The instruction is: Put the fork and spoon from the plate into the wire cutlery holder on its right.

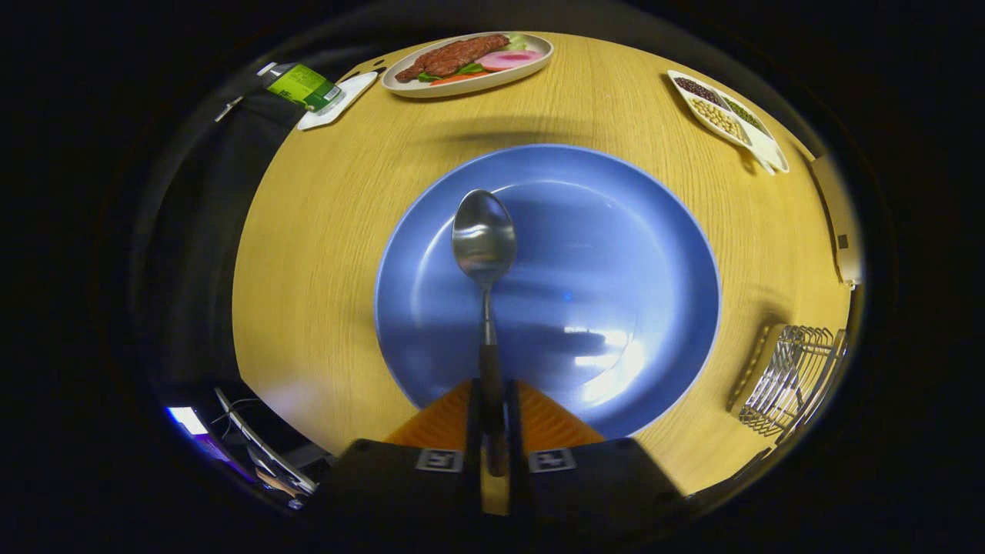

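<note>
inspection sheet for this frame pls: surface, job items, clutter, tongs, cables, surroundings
Surface: round wooden table, light grain.
Job's things: spoon held by its handle, bowl out over the blue plate; wire cutlery holder to the plate's right; no fork seen on the plate.
Clutter: oval dish of food, divided tray of beans, green carton on a white tray, all beyond the plate.
Tongs: closed on the spoon handle, both fingers pressing it.
Cables: nothing seen.
Surroundings: dark booth; lit items beside the table, too unclear to identify.

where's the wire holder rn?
Gripper view: the wire holder stands on the table's right side, just right of the blue plate, beside the spoon-holding gripper.
</note>
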